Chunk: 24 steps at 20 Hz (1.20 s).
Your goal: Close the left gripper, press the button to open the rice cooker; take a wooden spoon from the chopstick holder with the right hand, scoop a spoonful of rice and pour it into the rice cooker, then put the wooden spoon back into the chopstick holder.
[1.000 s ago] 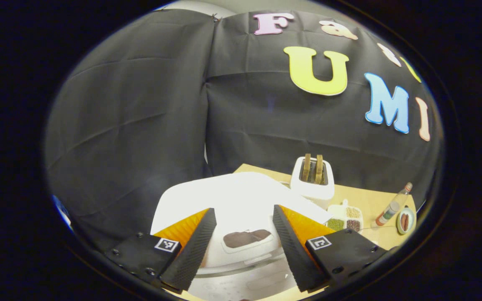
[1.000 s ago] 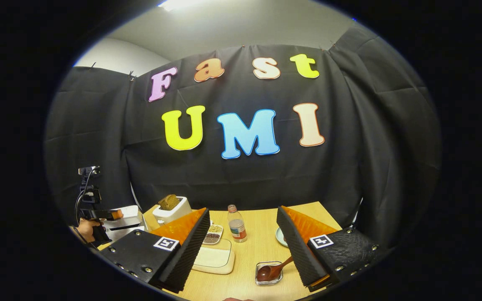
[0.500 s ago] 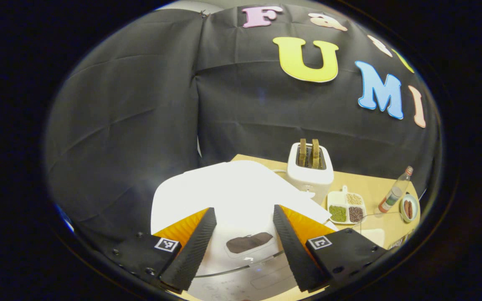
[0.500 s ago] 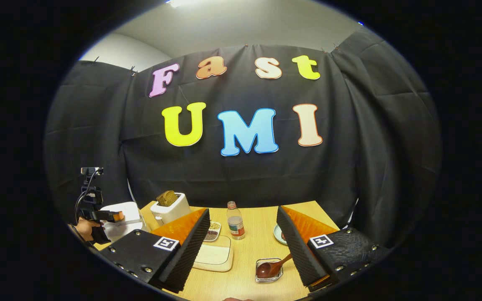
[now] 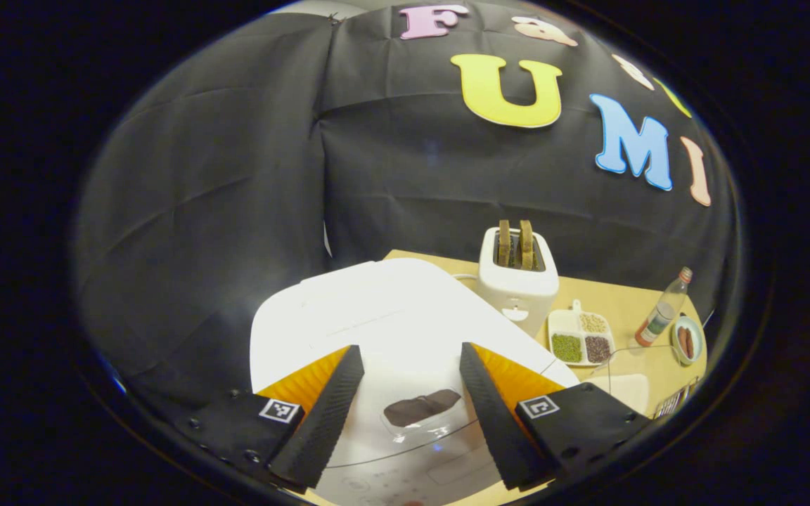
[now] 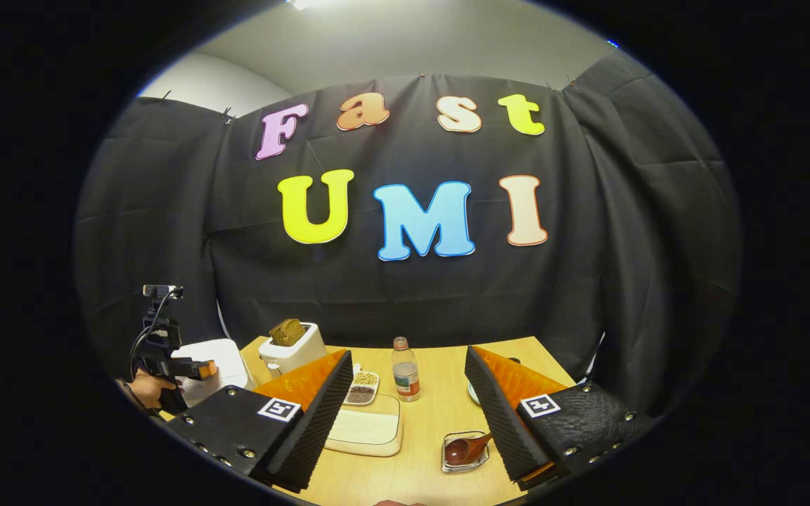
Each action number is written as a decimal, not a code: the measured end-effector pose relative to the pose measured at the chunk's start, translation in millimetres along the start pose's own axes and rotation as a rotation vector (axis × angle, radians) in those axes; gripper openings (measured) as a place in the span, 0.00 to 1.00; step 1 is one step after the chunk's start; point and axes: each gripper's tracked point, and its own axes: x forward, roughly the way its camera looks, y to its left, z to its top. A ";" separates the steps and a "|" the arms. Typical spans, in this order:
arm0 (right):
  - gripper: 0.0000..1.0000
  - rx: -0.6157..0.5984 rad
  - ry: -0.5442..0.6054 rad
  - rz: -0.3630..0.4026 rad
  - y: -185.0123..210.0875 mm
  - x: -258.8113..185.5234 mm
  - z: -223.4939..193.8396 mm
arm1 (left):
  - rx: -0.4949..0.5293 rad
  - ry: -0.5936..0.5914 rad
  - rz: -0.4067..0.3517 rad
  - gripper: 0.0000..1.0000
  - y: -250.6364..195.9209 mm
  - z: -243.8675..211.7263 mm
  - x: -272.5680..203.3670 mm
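Observation:
The white rice cooker (image 5: 391,316) sits with its lid down, close below my left gripper (image 5: 408,422). That gripper is open, and the cooker's dark button (image 5: 422,407) lies between its fingers, lower down. In the right gripper view the cooker (image 6: 211,358) stands at the table's far left, with a hand (image 6: 145,385) holding the left gripper beside it. A wooden spoon (image 6: 461,450) rests in a small clear holder (image 6: 447,465), just left of my right gripper's right finger. My right gripper (image 6: 405,422) is open and holds nothing. A shallow tray of rice (image 6: 366,429) lies ahead of it.
A white toaster (image 5: 517,281) with two slices stands behind the cooker. Right of it are a divided dish of grains (image 5: 579,341), a bottle (image 5: 661,320) and a small plate with sausages (image 5: 686,341). The bottle (image 6: 406,369) stands mid-table on the wooden table (image 6: 433,393).
My left gripper has tipped down over the cooker lid, so more of the lid and front panel shows. The right gripper has drifted slightly. Both stay open.

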 end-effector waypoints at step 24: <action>0.98 0.000 -0.162 -0.011 30.0 -36.1 77.4 | -0.002 -0.618 -0.374 0.95 -146.9 146.0 -337.6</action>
